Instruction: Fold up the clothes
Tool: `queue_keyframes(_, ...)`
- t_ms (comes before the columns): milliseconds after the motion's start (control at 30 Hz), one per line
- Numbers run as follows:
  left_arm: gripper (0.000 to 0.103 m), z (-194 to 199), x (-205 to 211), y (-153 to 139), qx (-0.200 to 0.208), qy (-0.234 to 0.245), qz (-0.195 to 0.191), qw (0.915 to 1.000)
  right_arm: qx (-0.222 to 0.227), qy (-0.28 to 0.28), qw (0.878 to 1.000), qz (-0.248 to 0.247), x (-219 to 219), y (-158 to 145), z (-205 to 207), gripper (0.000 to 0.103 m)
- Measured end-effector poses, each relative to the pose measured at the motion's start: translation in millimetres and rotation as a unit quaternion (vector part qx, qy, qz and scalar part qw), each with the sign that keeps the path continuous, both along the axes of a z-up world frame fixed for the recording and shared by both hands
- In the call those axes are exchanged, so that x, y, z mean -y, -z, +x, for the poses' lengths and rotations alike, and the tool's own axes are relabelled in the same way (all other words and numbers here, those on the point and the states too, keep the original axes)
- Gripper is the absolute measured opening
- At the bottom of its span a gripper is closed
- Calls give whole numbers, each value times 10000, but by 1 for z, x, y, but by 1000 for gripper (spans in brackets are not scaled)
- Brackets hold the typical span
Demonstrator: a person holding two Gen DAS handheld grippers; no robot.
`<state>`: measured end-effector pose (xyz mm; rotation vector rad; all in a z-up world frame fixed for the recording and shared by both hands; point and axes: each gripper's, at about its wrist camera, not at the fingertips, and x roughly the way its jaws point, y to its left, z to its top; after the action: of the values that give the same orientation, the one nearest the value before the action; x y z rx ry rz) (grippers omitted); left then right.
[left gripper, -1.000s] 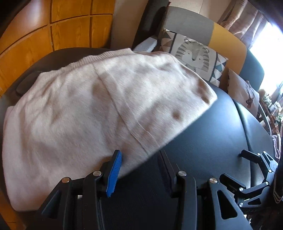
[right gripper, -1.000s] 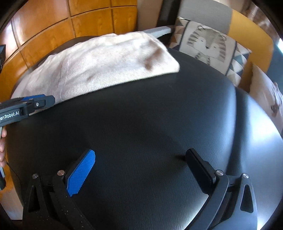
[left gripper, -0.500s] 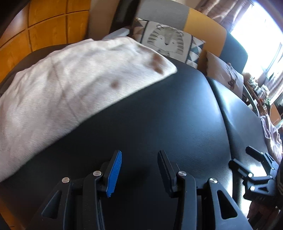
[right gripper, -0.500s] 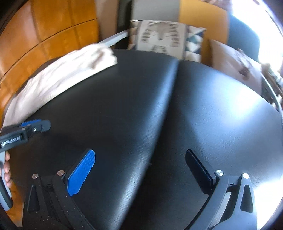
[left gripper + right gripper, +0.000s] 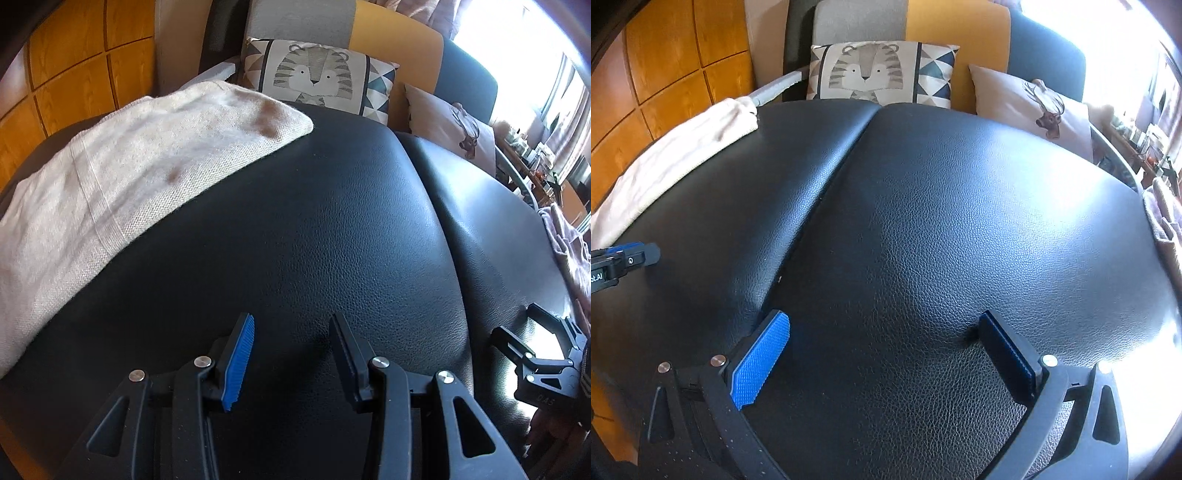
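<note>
I see the folded cream sweater [image 5: 122, 184] lying at the left end of the black leather surface [image 5: 332, 221], while my left gripper [image 5: 291, 354] and right gripper [image 5: 886, 354] both hover empty, jaws apart.

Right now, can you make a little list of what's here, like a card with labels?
surface: black leather cushions, two, with a seam between them
sweater: cream knit, folded, lying on the left end, brown spots on it
left gripper: open, empty, over bare leather, apart from the sweater
right gripper: open wide, empty, over bare leather
pillows: tiger pillow and deer pillow at the back
right edge: pinkish cloth, too cut off to tell what
</note>
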<state>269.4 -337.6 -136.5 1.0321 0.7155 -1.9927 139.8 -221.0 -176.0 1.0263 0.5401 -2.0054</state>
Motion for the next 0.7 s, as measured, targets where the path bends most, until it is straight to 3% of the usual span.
queue_keyframes(700,57,-1,-9,5,-117,206,-326,9992,-103,12,9999,-74,-5,3,4,103)
